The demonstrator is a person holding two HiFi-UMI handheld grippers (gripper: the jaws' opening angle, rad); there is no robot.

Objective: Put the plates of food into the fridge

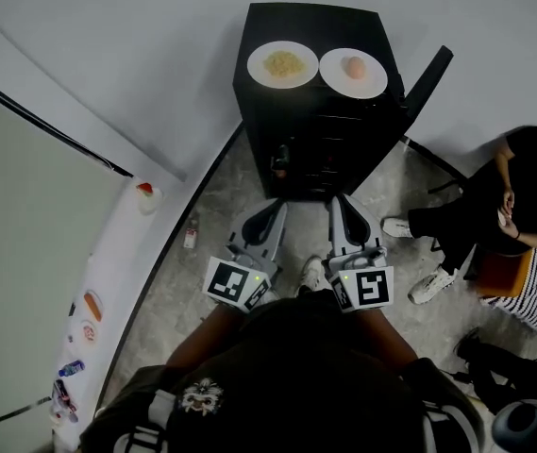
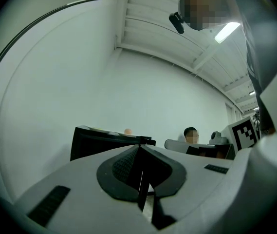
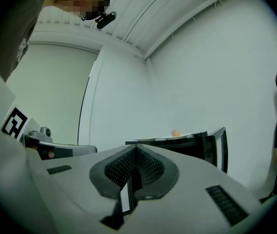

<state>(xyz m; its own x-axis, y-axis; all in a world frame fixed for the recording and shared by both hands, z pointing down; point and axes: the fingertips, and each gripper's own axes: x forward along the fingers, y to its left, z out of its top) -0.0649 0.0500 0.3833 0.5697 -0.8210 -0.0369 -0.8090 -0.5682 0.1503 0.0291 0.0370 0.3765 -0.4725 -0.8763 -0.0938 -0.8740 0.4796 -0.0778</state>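
Bright even light, ceiling lamp [image 2: 227,31] glaring, strong fisheye bending, dark vignetted corners

All views toward the black fridge [image 1: 317,121]

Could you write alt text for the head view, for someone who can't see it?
Seen from above, a plate of yellow food and a plate with one round piece sit on a small black fridge. The left claw and right claw, both shut and empty, point toward it.

The left gripper [image 1: 266,221] and right gripper [image 1: 346,217] are held level, side by side, pointing forward; each has its jaws closed together on nothing; both forearms reach out in front.
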